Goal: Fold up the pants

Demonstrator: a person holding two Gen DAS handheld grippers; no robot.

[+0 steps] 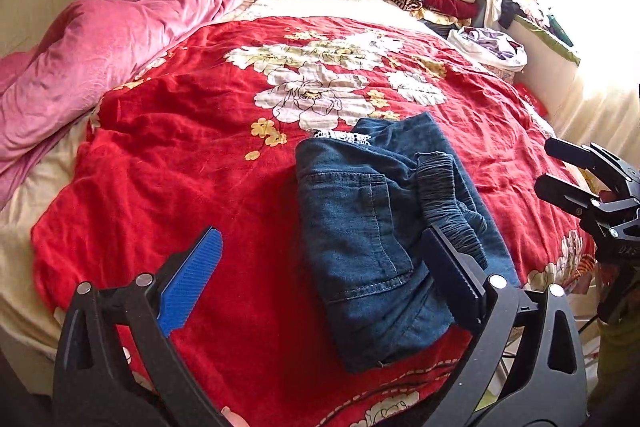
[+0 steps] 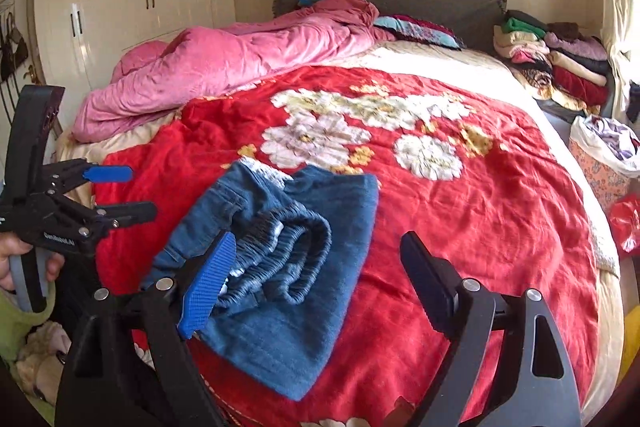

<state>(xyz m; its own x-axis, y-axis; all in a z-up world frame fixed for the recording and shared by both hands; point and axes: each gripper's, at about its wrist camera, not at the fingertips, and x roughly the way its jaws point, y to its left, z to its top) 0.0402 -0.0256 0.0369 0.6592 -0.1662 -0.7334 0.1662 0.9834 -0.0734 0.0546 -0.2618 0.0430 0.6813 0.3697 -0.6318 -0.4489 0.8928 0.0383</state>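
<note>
Splayed tongs (image 1: 324, 279) over folded pants (image 1: 384, 227)

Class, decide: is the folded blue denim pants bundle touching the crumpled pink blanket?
Apart. The right wrist view shows the folded blue denim pants separated from the crumpled pink blanket by bare red floral bedspread.

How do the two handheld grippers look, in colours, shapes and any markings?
Both are black plastic frames with triangular cut-outs and silver pivot bolts. The left gripper and the right gripper each have one ribbed blue pad and one black pad. White lettering marks the bodies, too small to read surely. No cables show. The hand holding the left one wears a light green sleeve.
</note>
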